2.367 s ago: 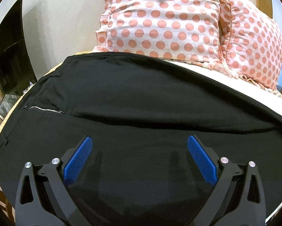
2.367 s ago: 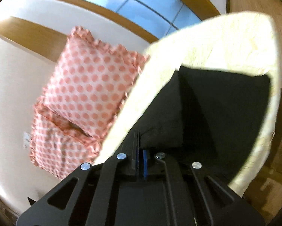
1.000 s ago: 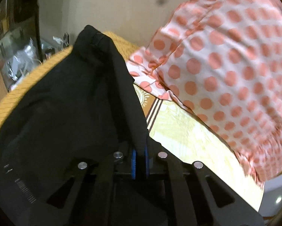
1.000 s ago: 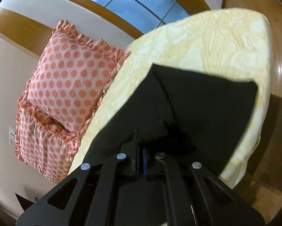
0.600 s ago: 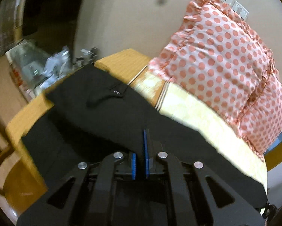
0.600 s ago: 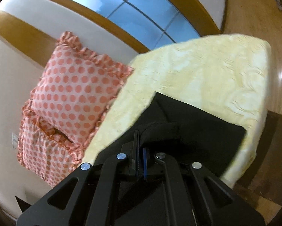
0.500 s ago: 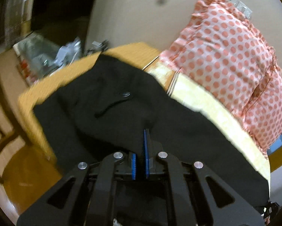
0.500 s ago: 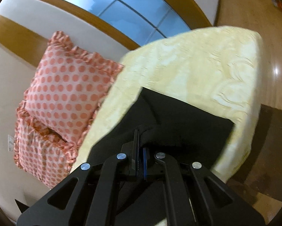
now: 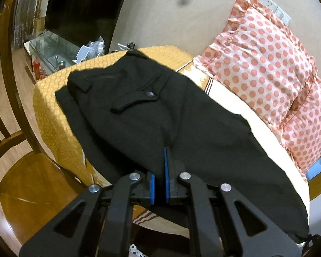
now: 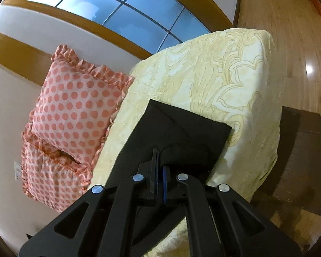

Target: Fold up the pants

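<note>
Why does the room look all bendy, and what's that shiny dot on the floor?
Both views use a fisheye lens, so edges curve and the corners go black. In the right wrist view, the white dot on the glossy wooden floor is glare from a light. In the left wrist view, the black pants stay sharp, with warmer, yellower lighting.

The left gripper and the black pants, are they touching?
Touching. The left wrist view shows the left gripper closed on a fold of the black pants.
</note>
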